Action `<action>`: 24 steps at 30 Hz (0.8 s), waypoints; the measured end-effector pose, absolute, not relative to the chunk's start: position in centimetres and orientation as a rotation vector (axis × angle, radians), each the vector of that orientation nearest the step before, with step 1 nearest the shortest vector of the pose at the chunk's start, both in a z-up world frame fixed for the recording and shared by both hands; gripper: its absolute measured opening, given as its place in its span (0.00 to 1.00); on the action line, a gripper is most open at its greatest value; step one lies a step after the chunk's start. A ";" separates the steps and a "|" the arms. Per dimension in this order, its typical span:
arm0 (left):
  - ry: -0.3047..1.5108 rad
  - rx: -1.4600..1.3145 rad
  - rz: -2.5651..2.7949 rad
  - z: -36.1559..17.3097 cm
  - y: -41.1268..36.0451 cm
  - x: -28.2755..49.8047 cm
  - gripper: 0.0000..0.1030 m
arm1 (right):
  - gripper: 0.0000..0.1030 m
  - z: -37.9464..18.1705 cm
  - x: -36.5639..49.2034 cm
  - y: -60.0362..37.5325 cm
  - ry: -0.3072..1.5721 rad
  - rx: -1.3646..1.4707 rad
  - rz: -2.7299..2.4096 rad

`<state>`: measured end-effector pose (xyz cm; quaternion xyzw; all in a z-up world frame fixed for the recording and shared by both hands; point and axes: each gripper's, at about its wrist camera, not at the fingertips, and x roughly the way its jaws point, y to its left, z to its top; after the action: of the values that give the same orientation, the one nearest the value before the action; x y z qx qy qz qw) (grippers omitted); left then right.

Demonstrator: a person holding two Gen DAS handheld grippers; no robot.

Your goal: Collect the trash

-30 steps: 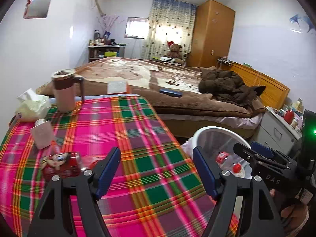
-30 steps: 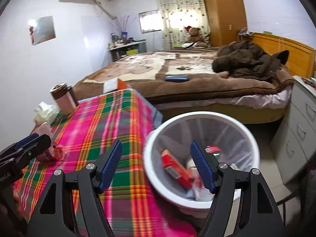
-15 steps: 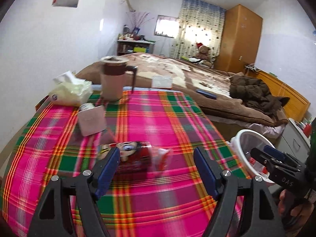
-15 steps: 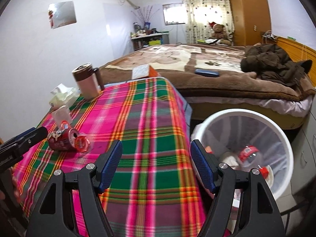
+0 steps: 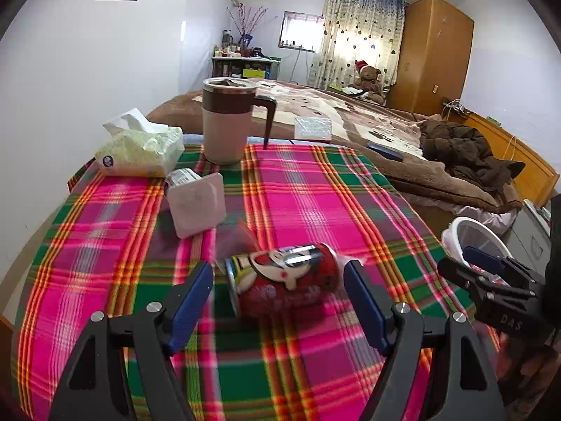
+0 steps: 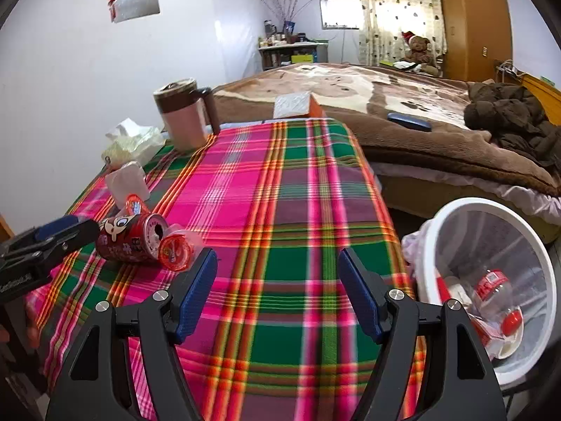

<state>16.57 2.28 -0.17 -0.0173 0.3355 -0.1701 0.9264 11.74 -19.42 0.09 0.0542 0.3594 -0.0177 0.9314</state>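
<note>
A red drink can (image 5: 284, 282) with a cartoon face lies on its side on the plaid tablecloth (image 5: 315, 193), just beyond my left gripper (image 5: 278, 296). The jaws are open and straddle the can without touching it. In the right wrist view the same can (image 6: 131, 238) lies at the left with a red-printed plastic lid (image 6: 175, 251) against its open end, and one finger of the left gripper (image 6: 63, 233) is beside it. My right gripper (image 6: 277, 291) is open over bare cloth, empty. The white bin (image 6: 536, 245) stands by the table and holds trash.
A brown-and-pink lidded mug (image 5: 228, 122), a tissue pack (image 5: 140, 149) and a small white box (image 5: 196, 203) stand at the table's far left. Behind the table is a bed (image 5: 385, 140) with a dark jacket. A grey drawer cabinet (image 5: 534, 224) stands by the bin.
Both grippers have swung left from the bin toward the table. The can has come from the left edge of the left wrist view to sit between the left jaws.
</note>
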 end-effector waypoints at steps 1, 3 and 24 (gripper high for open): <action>0.686 -0.035 -0.360 -0.2 2.4 16.8 0.76 | 0.71 0.1 11.9 -19.3 0.739 0.110 -0.037; 0.702 -0.014 -0.387 -0.6 2.2 17.6 0.77 | 0.71 0.1 12.1 -19.2 0.742 0.110 -0.036; 0.795 0.068 -0.575 -3.5 1.3 19.5 0.68 | 0.71 -0.4 14.4 -17.3 0.776 0.084 -0.026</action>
<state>19.46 1.30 -3.47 0.0329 0.3817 -0.2759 0.8815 14.41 -17.32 -0.37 0.0407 0.3783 -0.0129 0.9247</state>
